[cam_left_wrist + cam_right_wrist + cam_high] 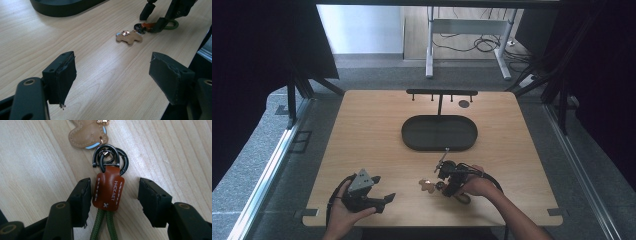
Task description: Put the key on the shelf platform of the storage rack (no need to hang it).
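The right gripper (113, 197) sits low on the table (377, 130) with its jaws half open around the brown tab (108, 191) of the keychain, not squeezing yet, so I think it must close next to pick it up.

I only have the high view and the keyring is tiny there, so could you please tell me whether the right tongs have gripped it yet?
Observer: Not yet: the brown leather tab lies between the right tongs, with a clear gap on one side.
Operator: Thank you; what is attached to it?
Observer: Dark metal rings link it to a tan charm.
Operator: And the left tongs?
Observer: The left tongs stand open, holding nothing.
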Available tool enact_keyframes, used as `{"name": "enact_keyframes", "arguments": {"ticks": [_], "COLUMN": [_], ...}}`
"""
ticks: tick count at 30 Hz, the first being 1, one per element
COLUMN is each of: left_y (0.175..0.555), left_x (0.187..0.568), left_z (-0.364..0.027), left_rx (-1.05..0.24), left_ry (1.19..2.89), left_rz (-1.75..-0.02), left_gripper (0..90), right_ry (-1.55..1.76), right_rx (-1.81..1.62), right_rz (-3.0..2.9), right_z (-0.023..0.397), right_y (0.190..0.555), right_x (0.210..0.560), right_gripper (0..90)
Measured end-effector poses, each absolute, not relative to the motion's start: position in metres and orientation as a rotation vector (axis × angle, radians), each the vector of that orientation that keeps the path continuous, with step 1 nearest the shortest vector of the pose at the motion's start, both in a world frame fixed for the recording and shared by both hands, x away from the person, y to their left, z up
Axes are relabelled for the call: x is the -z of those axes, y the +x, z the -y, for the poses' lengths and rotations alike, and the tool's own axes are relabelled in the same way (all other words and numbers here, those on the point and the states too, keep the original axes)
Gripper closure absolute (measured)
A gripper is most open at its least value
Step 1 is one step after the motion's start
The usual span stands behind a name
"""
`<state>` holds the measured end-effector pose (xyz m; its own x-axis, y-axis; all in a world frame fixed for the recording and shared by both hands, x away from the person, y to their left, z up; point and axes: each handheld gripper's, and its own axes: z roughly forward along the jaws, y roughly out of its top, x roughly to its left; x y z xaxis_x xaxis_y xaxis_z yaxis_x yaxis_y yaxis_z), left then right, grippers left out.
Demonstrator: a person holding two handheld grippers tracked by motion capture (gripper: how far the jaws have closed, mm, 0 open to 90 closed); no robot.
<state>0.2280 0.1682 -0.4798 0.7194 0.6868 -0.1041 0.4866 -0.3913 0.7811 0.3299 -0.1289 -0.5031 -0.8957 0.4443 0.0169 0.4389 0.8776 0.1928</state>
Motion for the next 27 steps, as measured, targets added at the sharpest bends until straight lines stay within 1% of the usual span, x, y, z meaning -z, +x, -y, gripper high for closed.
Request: {"name": "enact_keyframes", "arguments": {"ticks": [1,2,3,4,6,7,8,21,27], "left_y": [0.228,0.228,0.228,0.228,0.227,0.227,0.227,0.228,0.229], "left_x": [0.48,0.48,0.48,0.48,0.479,0.479,0.48,0.48,0.48], "left_z": [-0.168,-0.168,-0.168,-0.168,-0.168,-0.168,-0.167,-0.169,-0.169], "left_rx": [-0.298,-0.298,-0.298,-0.299,-0.299,-0.299,-0.299,-0.302,-0.301], "left_ry": [2.067,2.067,2.067,2.067,2.067,2.068,2.07,2.069,2.068], "left_rz": [-0.89,-0.891,-0.891,-0.891,-0.888,-0.887,-0.888,-0.894,-0.897], "left_gripper": [21.9,21.9,21.9,21.9,21.9,21.9,21.9,21.9,21.9], "right_ry": [0.714,0.694,0.704,0.704,0.707,0.71,0.704,0.723,0.736], "right_rx": [-0.301,-0.29,-0.291,-0.291,-0.286,-0.283,-0.28,-0.321,-0.415], "right_rz": [-3.009,-3.006,-3.007,-3.007,-3.005,-3.008,-3.009,-3.017,-3.027], "right_z": [0.128,0.127,0.126,0.126,0.126,0.126,0.126,0.132,0.136], "right_y": [0.329,0.328,0.327,0.327,0.326,0.325,0.326,0.329,0.33], "right_x": [0.503,0.503,0.502,0.502,0.502,0.501,0.501,0.5,0.487], "right_gripper": [47.4,51.6,53.5,53.5,58.4,63.2,64.1,65.7,66.0]}}
